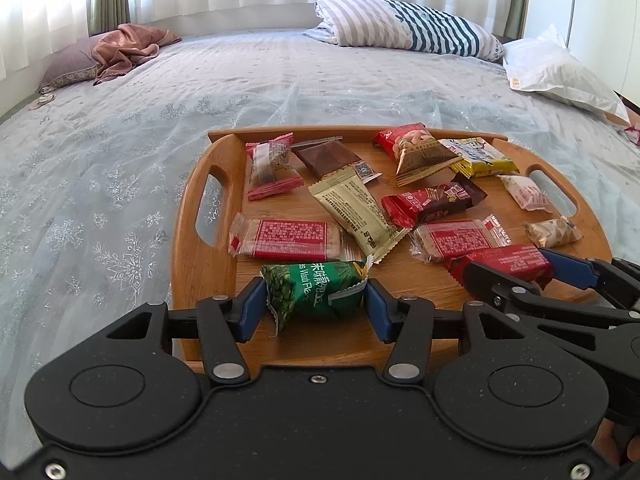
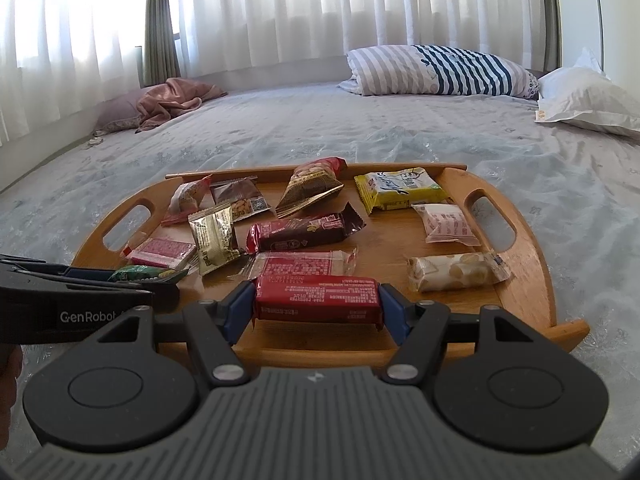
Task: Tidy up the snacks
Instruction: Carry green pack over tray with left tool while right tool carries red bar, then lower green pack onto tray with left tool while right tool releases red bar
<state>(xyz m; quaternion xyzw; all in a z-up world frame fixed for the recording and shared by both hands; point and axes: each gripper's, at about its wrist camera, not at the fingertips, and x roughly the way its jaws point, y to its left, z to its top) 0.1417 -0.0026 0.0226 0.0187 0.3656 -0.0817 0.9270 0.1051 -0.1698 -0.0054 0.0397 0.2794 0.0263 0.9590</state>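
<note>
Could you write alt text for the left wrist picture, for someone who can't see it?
A black hand-held gripper with blue pads clamps a green snack packet at the near edge of an oval wooden tray strewn with wrapped snacks, on a pale blue bedspread. To its right, a second hand-held gripper holds a red wrapped bar.

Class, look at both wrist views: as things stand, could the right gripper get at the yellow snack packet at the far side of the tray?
Probably not yet. The right gripper is already shut on a red bar, so its fingers are occupied. The yellow packet itself lies uncovered at the tray's far side.
</note>
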